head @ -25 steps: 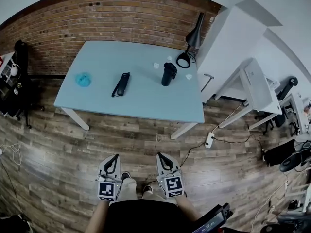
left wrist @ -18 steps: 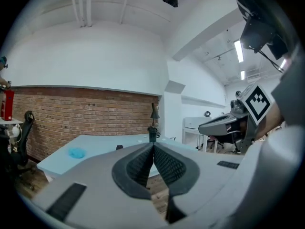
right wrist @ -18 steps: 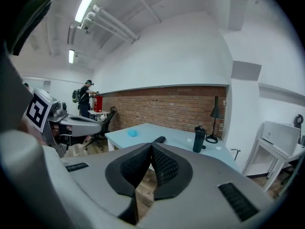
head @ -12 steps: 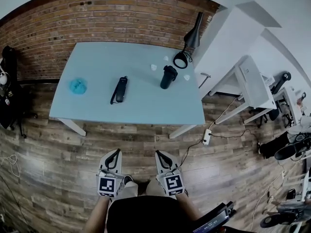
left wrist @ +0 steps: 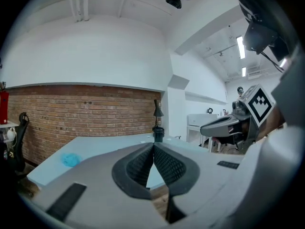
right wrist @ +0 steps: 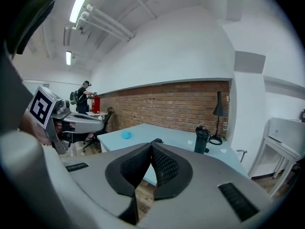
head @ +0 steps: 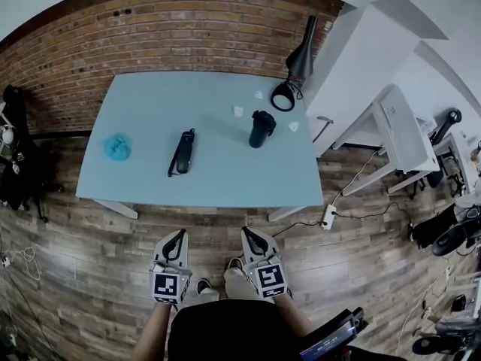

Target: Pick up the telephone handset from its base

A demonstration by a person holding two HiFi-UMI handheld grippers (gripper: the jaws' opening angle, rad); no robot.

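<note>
On the table, head view: a black telephone handset (head: 183,153) lies flat, left of the middle of the pale blue table (head: 225,183). It runs lengthwise from the near edge toward the far edge. Whether a base sits under it cannot be told.
Left edge, head view: a crumpled blue cloth (head: 118,147) rests just inside the edge, well apart from the handset.
Right of the middle, head view: a black tumbler (head: 261,128) stands upright, with small white scraps (head: 238,111) near it.
Far right corner, head view: a black desk lamp (head: 301,59) stands there, its head lowered to the tabletop. The far edge meets a brick wall (head: 173,36).
Wood floor, head view: the left gripper (head: 179,236) and right gripper (head: 246,232) hang side by side short of the table's near edge. Both point toward the table, well apart from the handset.
Left gripper view: the jaws are pressed together at the tips with nothing between them. The tumbler and lamp line up above the tips, and the cloth shows at the left.
Right gripper view: the jaws meet tip to tip and are empty. The handset's end peeks just above the tips, with the tumbler to its right. A person (right wrist: 85,93) with a backpack stands far off by the brick wall.
</note>
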